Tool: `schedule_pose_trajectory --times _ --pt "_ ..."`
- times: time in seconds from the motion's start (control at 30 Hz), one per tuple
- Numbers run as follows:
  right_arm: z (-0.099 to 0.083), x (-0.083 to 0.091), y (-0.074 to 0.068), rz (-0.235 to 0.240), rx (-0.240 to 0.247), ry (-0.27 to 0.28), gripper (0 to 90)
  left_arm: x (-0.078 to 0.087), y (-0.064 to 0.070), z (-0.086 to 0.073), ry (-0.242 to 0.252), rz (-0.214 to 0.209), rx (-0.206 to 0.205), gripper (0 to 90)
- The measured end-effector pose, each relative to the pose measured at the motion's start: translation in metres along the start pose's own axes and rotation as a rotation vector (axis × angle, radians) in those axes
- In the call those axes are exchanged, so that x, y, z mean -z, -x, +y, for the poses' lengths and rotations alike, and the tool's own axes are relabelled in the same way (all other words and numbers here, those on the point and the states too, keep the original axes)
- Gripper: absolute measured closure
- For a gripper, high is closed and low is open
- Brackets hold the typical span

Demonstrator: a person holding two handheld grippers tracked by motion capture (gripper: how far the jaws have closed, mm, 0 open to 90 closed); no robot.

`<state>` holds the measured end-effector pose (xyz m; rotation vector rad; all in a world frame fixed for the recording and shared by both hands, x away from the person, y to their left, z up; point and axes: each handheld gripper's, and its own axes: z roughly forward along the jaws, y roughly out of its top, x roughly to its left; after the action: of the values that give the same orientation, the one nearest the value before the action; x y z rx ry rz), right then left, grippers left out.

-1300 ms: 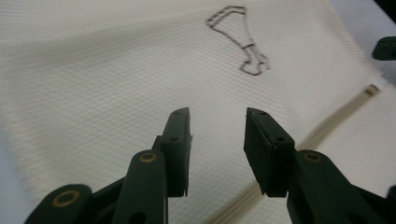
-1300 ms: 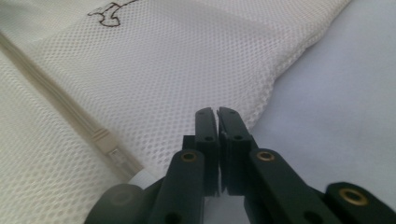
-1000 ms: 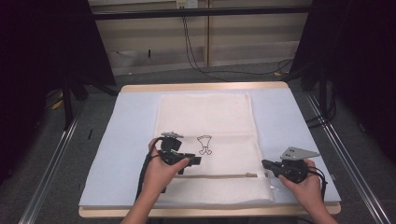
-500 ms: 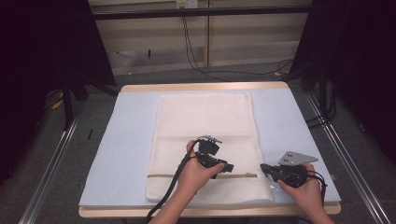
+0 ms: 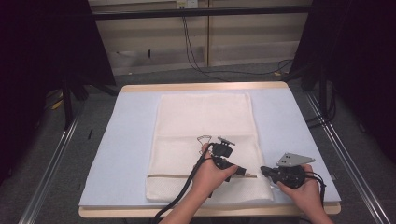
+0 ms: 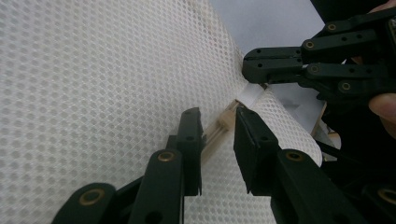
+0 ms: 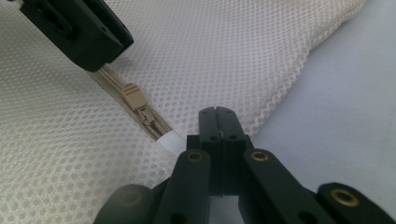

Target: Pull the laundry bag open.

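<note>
The zip slider (image 7: 132,95) sits near the right end of the zipper (image 6: 215,132) on the mesh bag (image 5: 205,126), at the table's near edge; my left gripper (image 6: 218,135) is spread astride it, not yet pinching; my right gripper (image 7: 218,122) is pressed together on the bag's white end tab (image 7: 170,140); closing off-centre, I judge, would snag mesh rather than the slider.

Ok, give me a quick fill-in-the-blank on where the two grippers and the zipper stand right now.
1. The white mesh bag lies flat on the pale ____ mat.
2. The left gripper has its fingers ____, one on each side of the beige zipper pull.
3. The right gripper is ____ on the bag's mesh near the zipper's end.
4. In the high view, the left gripper sits to the ____ of the right gripper.

Missing words: blue; open; shut; left
</note>
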<state>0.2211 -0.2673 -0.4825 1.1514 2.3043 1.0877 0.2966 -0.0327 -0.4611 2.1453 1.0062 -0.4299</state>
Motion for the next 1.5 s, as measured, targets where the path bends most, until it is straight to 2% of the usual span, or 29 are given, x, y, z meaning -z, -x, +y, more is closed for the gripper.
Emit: schedule_pose_trajectory --times 0.07,0.1,0.13,0.27,0.3,0.33,0.37,0.4,0.43,0.47,0.5,0.53,0.57,0.6,0.7,0.73,0.77,0.87,0.9,0.97,1.0,1.17,1.2,1.27,1.3,1.33,1.5 --pt "0.0 0.0 0.0 -0.002 0.001 -0.002 90.0 -0.002 -0.001 0.001 -0.003 0.0 0.007 71.7" --pt "0.0 0.0 -0.001 -0.003 0.002 -0.002 90.0 -0.006 0.001 0.001 0.015 -0.014 0.055 71.8" --pt "0.0 0.0 -0.001 0.0 0.003 -0.002 90.0 -0.006 -0.001 0.001 -0.013 -0.02 0.028 71.7" --pt "0.0 -0.001 -0.001 -0.002 0.007 0.001 90.0 -0.012 0.003 0.003 -0.001 -0.039 0.052 71.8" --pt "0.0 0.0 -0.002 -0.007 0.007 0.0 90.0 -0.013 0.005 0.003 0.003 -0.03 0.05 72.3" --pt "0.0 0.0 -0.002 -0.004 0.004 0.003 90.0 -0.013 0.003 0.004 -0.03 -0.037 0.02 73.3" --pt "0.0 0.001 -0.003 -0.003 0.003 -0.001 90.0 -0.014 0.003 0.005 -0.037 -0.039 0.015 73.9" --pt "0.0 0.001 -0.003 -0.003 0.003 -0.001 90.0 -0.018 0.006 0.004 -0.008 -0.042 0.052 73.9" --pt "0.0 0.003 -0.004 -0.005 0.002 0.002 90.0 -0.02 0.004 0.005 -0.038 -0.049 0.021 75.2" --pt "0.0 0.004 -0.005 -0.005 0.004 0.001 90.0 -0.02 0.004 0.005 -0.038 -0.049 0.021 76.8" --pt "0.0 0.004 -0.006 0.002 0.003 0.0 90.0 -0.023 0.006 0.004 -0.016 -0.045 0.057 79.6" --pt "0.0 0.003 -0.006 0.012 0.004 -0.001 90.0 -0.023 0.005 0.004 -0.035 -0.038 0.04 84.3" --pt "0.0 0.003 -0.006 0.012 0.004 -0.001 90.0 -0.024 0.006 0.004 -0.032 -0.041 0.07 84.3" --pt "-0.001 0.003 -0.007 0.01 0.008 0.0 90.0 -0.023 0.003 0.004 -0.063 -0.051 0.046 86.6" --pt "-0.002 0.002 -0.007 0.011 0.014 -0.003 90.0 -0.023 0.004 0.003 -0.051 -0.056 0.069 87.4" --pt "-0.002 0.002 -0.007 0.011 0.016 -0.003 90.0 -0.022 0.003 0.003 -0.056 -0.045 0.057 87.5" --pt "-0.003 0.002 -0.008 0.007 0.022 -0.002 90.0 -0.022 0.004 0.003 -0.051 -0.052 0.079 87.5" --pt "-0.004 0.003 -0.009 0.0 0.046 -0.012 90.0 -0.018 -0.001 0.002 -0.047 -0.068 0.094 87.7" --pt "-0.005 0.003 -0.008 0.005 0.033 -0.007 90.0 -0.017 -0.001 0.001 -0.038 -0.084 0.124 87.7" --pt "-0.005 0.003 -0.007 0.014 0.029 -0.007 90.0 -0.015 -0.002 0.001 -0.041 -0.067 0.12 87.7" --pt "-0.005 0.003 -0.007 0.014 0.029 -0.007 90.0 -0.013 -0.003 0.0 -0.039 -0.083 0.124 87.7" --pt "-0.005 0.003 -0.007 0.006 0.041 -0.013 90.0 0.003 -0.011 -0.002 -0.023 -0.066 0.148 87.7" --pt "-0.005 0.003 -0.007 0.013 0.036 -0.009 90.0 0.007 -0.013 -0.003 -0.021 -0.053 0.138 87.7" --pt "-0.005 0.003 -0.007 0.011 0.035 -0.009 90.0 0.014 -0.017 -0.005 -0.024 -0.052 0.136 87.7" --pt "-0.005 0.003 -0.008 0.005 0.043 -0.011 90.0 0.016 -0.017 -0.006 -0.008 -0.054 0.164 87.7" --pt "-0.005 0.003 -0.008 0.005 0.044 -0.011 90.0 0.022 -0.021 -0.008 -0.016 -0.056 0.144 87.7" --pt "-0.006 0.003 -0.007 0.01 0.034 -0.003 90.0 0.03 -0.027 -0.011 -0.013 -0.046 0.128 87.7"
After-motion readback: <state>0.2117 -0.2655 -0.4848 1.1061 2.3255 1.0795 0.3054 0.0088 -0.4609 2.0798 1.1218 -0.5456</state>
